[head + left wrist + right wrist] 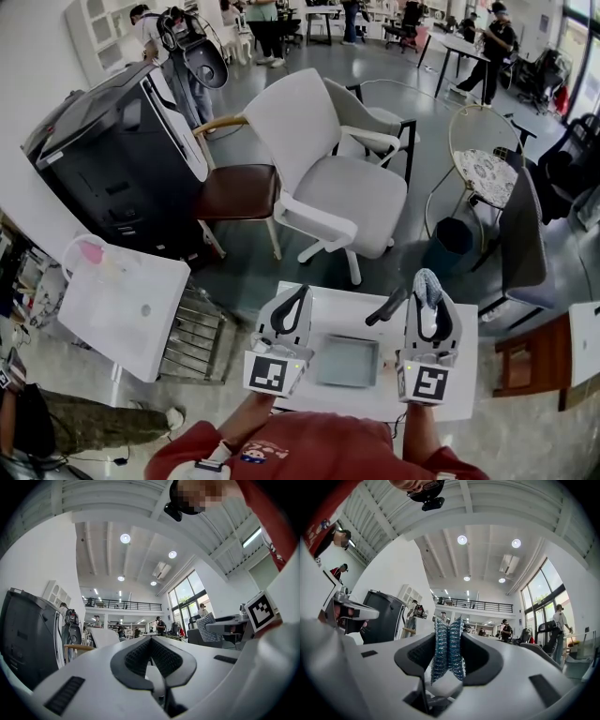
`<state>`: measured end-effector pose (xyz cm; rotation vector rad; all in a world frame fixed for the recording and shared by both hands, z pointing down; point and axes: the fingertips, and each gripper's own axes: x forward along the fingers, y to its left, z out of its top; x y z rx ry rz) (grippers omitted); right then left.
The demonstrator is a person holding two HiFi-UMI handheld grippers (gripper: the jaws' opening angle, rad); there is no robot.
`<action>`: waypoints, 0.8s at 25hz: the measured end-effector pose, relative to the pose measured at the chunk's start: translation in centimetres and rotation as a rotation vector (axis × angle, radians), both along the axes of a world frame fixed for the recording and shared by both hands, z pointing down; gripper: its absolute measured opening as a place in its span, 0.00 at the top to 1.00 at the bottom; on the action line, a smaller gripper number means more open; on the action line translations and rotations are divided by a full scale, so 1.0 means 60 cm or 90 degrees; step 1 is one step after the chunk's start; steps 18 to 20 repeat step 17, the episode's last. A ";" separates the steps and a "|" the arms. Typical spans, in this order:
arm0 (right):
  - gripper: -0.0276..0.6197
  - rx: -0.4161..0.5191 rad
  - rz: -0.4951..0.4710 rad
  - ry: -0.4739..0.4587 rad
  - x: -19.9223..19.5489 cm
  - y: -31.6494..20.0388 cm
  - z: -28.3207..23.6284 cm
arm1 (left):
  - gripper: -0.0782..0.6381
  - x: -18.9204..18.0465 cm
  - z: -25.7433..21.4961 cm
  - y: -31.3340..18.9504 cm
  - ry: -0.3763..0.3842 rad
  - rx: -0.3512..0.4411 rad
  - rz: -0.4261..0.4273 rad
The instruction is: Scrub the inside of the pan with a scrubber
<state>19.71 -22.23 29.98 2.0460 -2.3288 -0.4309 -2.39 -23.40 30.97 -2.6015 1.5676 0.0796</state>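
1. The left gripper (151,641) is pointing up into the room, towards the ceiling lights. Its fingers are pressing together at the tips and are gripping nothing.
2. The right gripper (449,637) is also tilting upward. Its fingers are clamping a scrubber (448,651), a blue-silver mesh pad folded double. The pad is standing upright between the fingers and poking out past their tips.
3. In the head view the scrubber (427,281) is showing as a pale tuft above the right fingers.
4. The pan (347,361), square and grey, is lying flat on the white worktop (328,302). It is sitting between the two grippers, below and behind both sets of fingertips, and neither set of fingers is touching it.
5. The pan's dark handle (385,307) is sticking out towards the right fingers and ending just beside them.
6. The scrubber is hanging well apart from the inside of the pan.
7. Beyond the fingertips a white chair (328,169) is standing on the floor, and a dark cabinet (112,159) is standing beyond the left fingers.
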 end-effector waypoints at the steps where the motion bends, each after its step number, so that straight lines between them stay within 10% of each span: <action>1: 0.69 0.002 0.000 -0.001 0.000 0.001 0.000 | 0.88 -0.001 0.001 0.000 0.000 0.000 -0.001; 20: 0.69 0.004 0.009 0.006 -0.012 0.013 0.001 | 0.88 -0.008 -0.013 0.003 0.037 0.044 0.007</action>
